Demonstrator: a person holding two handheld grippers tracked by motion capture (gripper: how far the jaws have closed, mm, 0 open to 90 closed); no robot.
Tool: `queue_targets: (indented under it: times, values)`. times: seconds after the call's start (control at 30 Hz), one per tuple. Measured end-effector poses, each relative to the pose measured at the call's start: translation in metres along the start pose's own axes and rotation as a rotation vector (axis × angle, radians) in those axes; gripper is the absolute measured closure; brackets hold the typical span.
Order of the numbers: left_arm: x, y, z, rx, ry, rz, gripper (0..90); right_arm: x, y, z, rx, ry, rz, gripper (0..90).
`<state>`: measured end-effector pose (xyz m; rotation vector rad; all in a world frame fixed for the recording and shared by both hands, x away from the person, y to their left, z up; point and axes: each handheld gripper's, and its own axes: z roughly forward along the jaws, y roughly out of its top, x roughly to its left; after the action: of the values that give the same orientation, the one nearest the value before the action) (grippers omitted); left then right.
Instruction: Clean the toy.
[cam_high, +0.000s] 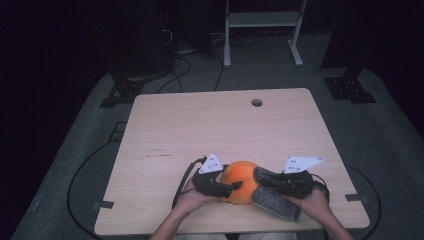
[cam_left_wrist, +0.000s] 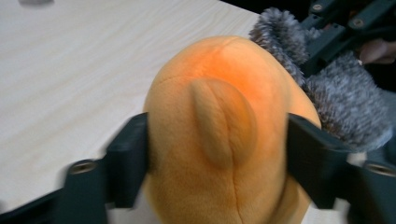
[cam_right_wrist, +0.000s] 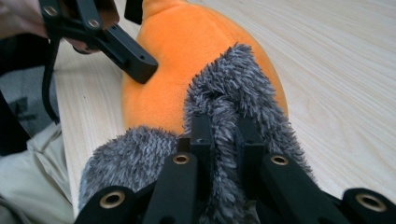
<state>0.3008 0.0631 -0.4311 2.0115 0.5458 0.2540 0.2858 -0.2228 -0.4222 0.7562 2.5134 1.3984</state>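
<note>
Near the surface's (cam_high: 165, 125) front edge, the left gripper (cam_left_wrist: 217, 149) clamps the orange plush (cam_high: 239, 176); the right gripper (cam_right_wrist: 224, 135) pinches its grey fur (cam_right_wrist: 233, 93) (a thin fold). Judged best: pull gently, keeping both grips firm.

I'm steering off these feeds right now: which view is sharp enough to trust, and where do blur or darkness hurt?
High view: table evenly lit, surroundings nearly black, orange plush small. Left gripper view: its jaws are smeared with blur, the plush slightly soft. Right gripper view: sharpest, grey fur crisp where the right gripper pinches it; no glare anywhere.
</note>
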Motion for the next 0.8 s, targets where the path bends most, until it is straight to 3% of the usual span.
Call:
queue_targets:
  times: [0.1, 0.2, 0.3, 0.33, 0.47, 0.57, 0.63, 0.73, 0.8]
  values:
    - [0.002, 0.003, 0.001, -0.053, -0.001, 0.062, 40.2, -0.002, 0.003, -0.003, 0.001, -0.011, 0.0, 80.2]
    - [0.007, 0.004, 0.003, -0.079, 0.008, 0.154, 41.5, -0.003, 0.003, -0.002, 0.005, -0.019, -0.006, 80.2]
    - [0.012, 0.003, 0.001, -0.112, 0.021, 0.173, 43.2, -0.01, 0.005, -0.004, -0.037, -0.007, 0.02, 80.1]
    - [0.013, 0.002, 0.002, -0.117, 0.018, 0.178, 43.3, -0.015, 0.007, -0.005, -0.061, 0.004, 0.049, 80.1]
    - [0.017, -0.002, -0.002, -0.092, -0.026, 0.145, 39.9, -0.026, 0.015, 0.003, -0.091, -0.006, 0.097, 79.8]
    - [0.021, -0.004, -0.008, -0.061, -0.042, 0.079, 24.6, -0.02, 0.016, 0.012, -0.078, 0.016, 0.072, 80.1]
    - [0.022, -0.002, -0.012, -0.075, -0.033, 0.037, 17.1, -0.012, 0.017, 0.016, -0.066, 0.019, 0.039, 80.3]
    - [0.02, 0.002, -0.014, -0.096, -0.033, 0.025, 13.8, -0.001, 0.019, 0.019, -0.054, 0.024, -0.003, 80.3]
    - [0.015, 0.003, -0.01, -0.043, -0.01, 0.057, 18.2, 0.003, 0.019, 0.019, -0.046, 0.023, -0.018, 80.3]
